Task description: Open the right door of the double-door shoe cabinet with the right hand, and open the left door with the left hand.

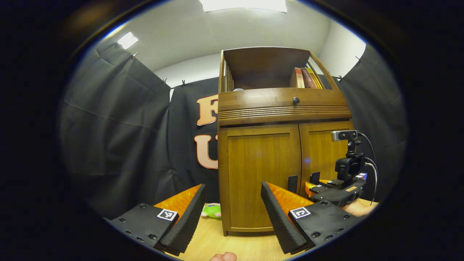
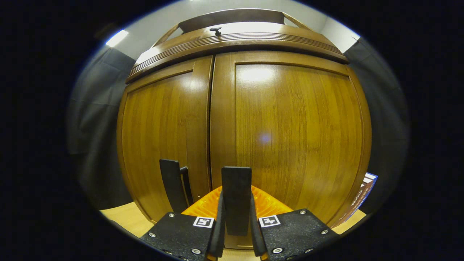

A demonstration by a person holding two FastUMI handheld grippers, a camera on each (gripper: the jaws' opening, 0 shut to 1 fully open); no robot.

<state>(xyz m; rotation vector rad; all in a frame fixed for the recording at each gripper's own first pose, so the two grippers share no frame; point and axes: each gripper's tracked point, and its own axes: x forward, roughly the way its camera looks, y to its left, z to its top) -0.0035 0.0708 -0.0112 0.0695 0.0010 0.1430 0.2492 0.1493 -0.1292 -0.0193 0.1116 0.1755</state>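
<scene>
Surface: pale wood table [image 1: 250, 246], shoe cabinet [image 1: 261, 181] at 12 o'clock.
Left gripper [image 1: 232, 217]: fingers apart.
Right gripper [image 2: 236, 221]: clamped on right door handle [image 2: 236, 195].
Writing: none legible.

Around me hangs a wrinkled black cloth wall [image 1: 116, 127] clipped up along its top edge, with a pale grey ceiling [image 1: 217, 32] and bright white ceiling light panel [image 1: 243, 5] overhead and a light wooden tabletop [image 1: 214, 237] near below.
</scene>
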